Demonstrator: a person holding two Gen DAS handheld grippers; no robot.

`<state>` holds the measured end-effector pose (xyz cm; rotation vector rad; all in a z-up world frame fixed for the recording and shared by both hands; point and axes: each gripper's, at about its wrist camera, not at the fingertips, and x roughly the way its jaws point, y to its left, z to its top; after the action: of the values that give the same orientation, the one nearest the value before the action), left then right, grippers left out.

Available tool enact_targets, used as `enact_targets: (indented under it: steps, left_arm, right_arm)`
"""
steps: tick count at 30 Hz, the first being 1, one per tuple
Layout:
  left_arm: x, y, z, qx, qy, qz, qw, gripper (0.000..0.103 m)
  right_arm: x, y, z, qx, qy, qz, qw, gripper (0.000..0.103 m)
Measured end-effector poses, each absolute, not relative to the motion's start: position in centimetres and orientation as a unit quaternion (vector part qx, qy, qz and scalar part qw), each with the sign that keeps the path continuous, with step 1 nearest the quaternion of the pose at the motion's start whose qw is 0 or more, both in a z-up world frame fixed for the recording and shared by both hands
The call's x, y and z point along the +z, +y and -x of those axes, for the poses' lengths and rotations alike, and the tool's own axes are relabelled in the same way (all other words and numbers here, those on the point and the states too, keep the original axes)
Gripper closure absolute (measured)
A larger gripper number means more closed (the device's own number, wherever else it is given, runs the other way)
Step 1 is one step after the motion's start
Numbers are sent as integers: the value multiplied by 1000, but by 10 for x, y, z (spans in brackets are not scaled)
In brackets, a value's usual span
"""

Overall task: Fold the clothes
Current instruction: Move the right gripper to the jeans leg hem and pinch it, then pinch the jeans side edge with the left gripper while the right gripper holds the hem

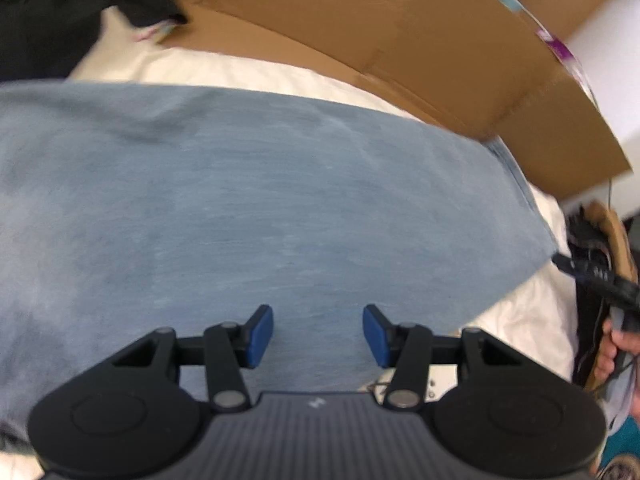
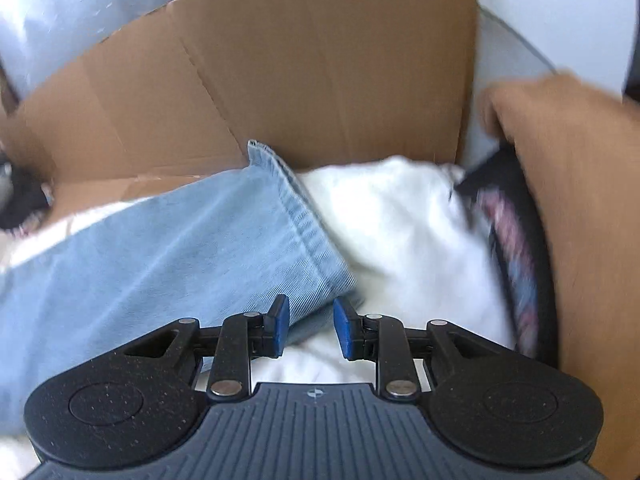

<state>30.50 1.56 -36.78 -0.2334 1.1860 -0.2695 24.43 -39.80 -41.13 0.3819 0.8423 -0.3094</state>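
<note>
Lying across a white bedsheet (image 2: pixel 400 220) is a pair of light blue jeans (image 1: pixel 248 200), spread flat and filling most of the left wrist view. Above the denim hangs the left gripper (image 1: pixel 318 336), its blue-padded fingers standing well apart with nothing between them — only bare cloth shows in the gap. Behind the jeans a flattened brown cardboard sheet (image 1: pixel 400 40) stands along the far edge of the sheet, and a dark garment (image 1: pixel 60 28) lies in the far left corner. At the right edge of this view a person's hand (image 1: pixel 616 352) grips a black handle.

From the right wrist view, the stitched hem of the jeans leg (image 2: pixel 304 240) runs diagonally down to the right gripper (image 2: pixel 310 330). Its jaws are partly open; the hem's corner lies just beyond the left pad (image 2: pixel 280 328), not pinched. To the right, blurred, lies a dark patterned garment (image 2: pixel 516 248) beside a tan surface.
</note>
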Motion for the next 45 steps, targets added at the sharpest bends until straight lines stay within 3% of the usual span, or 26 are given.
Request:
enact_targets:
  steps: [2, 5, 9, 18, 19, 24, 33, 41, 45]
  left_arm:
    - [-365, 0, -306, -141, 555, 80, 816, 50]
    - [-363, -29, -305, -174, 552, 23, 815, 50]
    - [-362, -66, -304, -209, 539, -37, 815, 50]
    - [-388, -110, -312, -239, 533, -41, 811, 50]
    - [-389, -111, -312, -237, 532, -39, 812, 49]
    - [-388, -114, -314, -236, 524, -20, 818, 40]
    - [-390, -136, -309, -257, 514, -59, 816, 33]
    - [-410, -153, -303, -249, 506, -111, 818, 11]
    - [-416, -160, -300, -234, 494, -128, 827, 16]
  right_arm:
    - [-413, -399, -237, -146, 400, -209, 880, 71]
    - [-412, -405, -233, -147, 387, -247, 876, 62]
    - [-426, -414, -231, -153, 383, -316, 855, 62]
    - [-444, -433, -228, -133, 370, -396, 830, 62]
    - [-444, -434, -230, -131, 371, -399, 829, 63]
    - [-441, -436, -235, -135, 368, -402, 828, 95]
    - [-431, -440, -234, -138, 356, -421, 823, 97]
    - [-427, -445, -232, -138, 349, -438, 817, 97]
    - [-427, -447, -232, -139, 348, -439, 816, 97]
